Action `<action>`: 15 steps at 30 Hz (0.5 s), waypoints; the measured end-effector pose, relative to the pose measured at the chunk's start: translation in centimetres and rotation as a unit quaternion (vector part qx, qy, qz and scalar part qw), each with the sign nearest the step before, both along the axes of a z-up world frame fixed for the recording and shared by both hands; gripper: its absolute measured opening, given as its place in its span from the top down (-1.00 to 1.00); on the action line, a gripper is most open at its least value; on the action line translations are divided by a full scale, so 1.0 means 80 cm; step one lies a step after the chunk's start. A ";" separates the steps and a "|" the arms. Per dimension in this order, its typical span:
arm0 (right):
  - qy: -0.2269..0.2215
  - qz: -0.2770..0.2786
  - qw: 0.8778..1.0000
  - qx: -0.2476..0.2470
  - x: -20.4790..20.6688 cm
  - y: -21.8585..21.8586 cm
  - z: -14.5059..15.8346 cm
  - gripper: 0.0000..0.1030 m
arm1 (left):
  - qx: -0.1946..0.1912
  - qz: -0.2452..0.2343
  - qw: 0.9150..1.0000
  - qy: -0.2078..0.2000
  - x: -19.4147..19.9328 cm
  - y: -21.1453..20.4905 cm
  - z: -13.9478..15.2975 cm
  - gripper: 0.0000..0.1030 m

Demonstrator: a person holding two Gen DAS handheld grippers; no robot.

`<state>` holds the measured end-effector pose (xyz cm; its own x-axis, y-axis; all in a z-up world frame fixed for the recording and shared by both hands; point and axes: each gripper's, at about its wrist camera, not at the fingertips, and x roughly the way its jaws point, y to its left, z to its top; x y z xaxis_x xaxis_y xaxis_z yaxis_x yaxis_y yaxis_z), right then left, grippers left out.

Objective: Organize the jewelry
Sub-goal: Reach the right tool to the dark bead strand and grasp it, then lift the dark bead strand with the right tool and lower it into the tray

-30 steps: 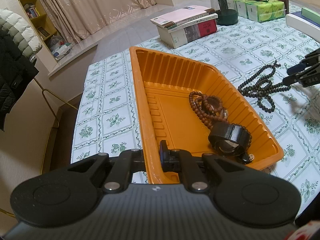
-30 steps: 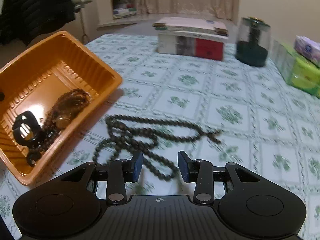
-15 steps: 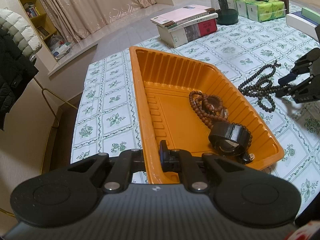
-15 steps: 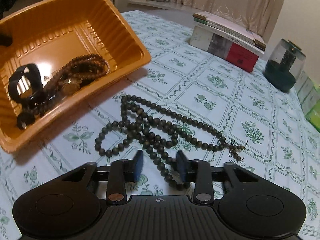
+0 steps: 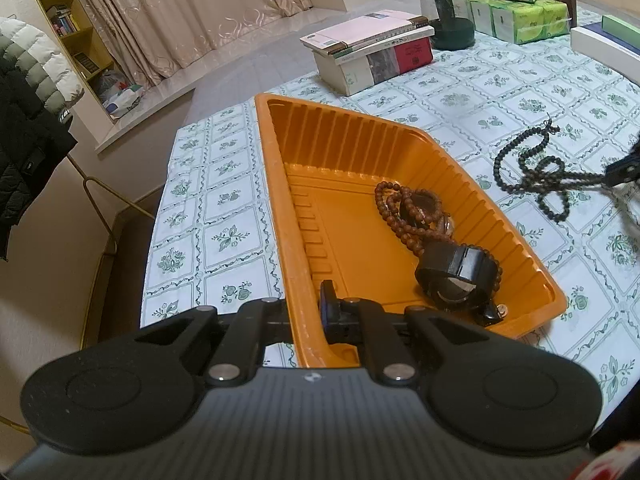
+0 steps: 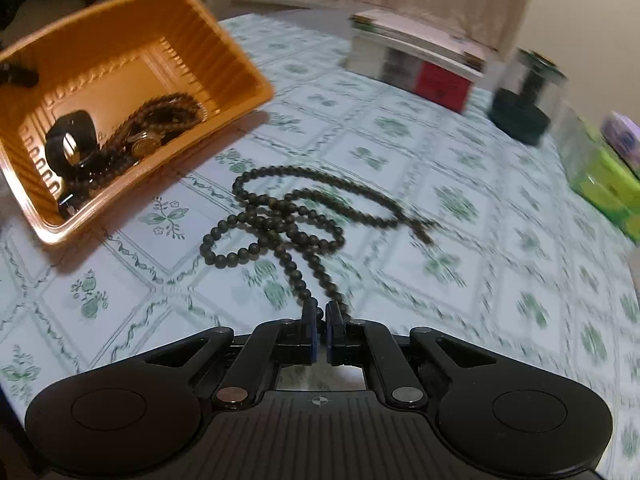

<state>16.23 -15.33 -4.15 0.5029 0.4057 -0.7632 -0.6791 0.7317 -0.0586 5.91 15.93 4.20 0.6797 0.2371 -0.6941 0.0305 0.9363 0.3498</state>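
An orange tray (image 5: 280,184) (image 6: 236,60) lies on the flowered tablecloth. My left gripper (image 5: 310,312) is shut on its near wall. Inside lie a brown bead bracelet (image 5: 400,212) (image 6: 168,108) and a black watch (image 5: 456,268) (image 6: 72,140). A long dark bead necklace (image 6: 280,220) (image 5: 536,172) lies on the cloth to the right of the tray. My right gripper (image 6: 319,316) is shut on a strand of that necklace, and the rest trails away from its fingers across the cloth. In the left wrist view the right gripper (image 5: 620,168) shows at the right edge.
A stack of books (image 5: 372,52) (image 6: 420,60) and a dark green jar (image 5: 446,16) (image 6: 524,96) stand at the far side. Green tissue packs (image 5: 520,20) (image 6: 596,172) sit at the far right. The table edge falls away left of the tray, by a coat (image 5: 24,120).
The right gripper's jaws have closed on a strand of the dark necklace and drawn it back, stretching the beads out. The left gripper and the tray have not moved.
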 end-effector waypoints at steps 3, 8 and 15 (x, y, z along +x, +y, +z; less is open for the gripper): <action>0.007 -0.014 1.000 -0.003 -0.009 -0.013 0.000 0.92 | 0.001 0.000 1.000 0.000 0.000 -0.001 0.000 0.84; 0.003 0.008 1.000 -0.011 -0.014 -0.010 -0.008 0.91 | 0.002 -0.001 1.000 0.002 -0.002 -0.002 0.000 0.84; 0.011 0.021 1.000 -0.002 0.000 0.000 -0.023 0.89 | 0.001 0.000 1.000 0.002 -0.003 -0.002 0.001 0.84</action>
<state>16.23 -15.32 -6.01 0.4683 0.4222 -0.7762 -0.7098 0.7030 -0.0458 5.67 15.78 4.26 0.6770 0.2384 -0.6963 0.0327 0.9354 0.3520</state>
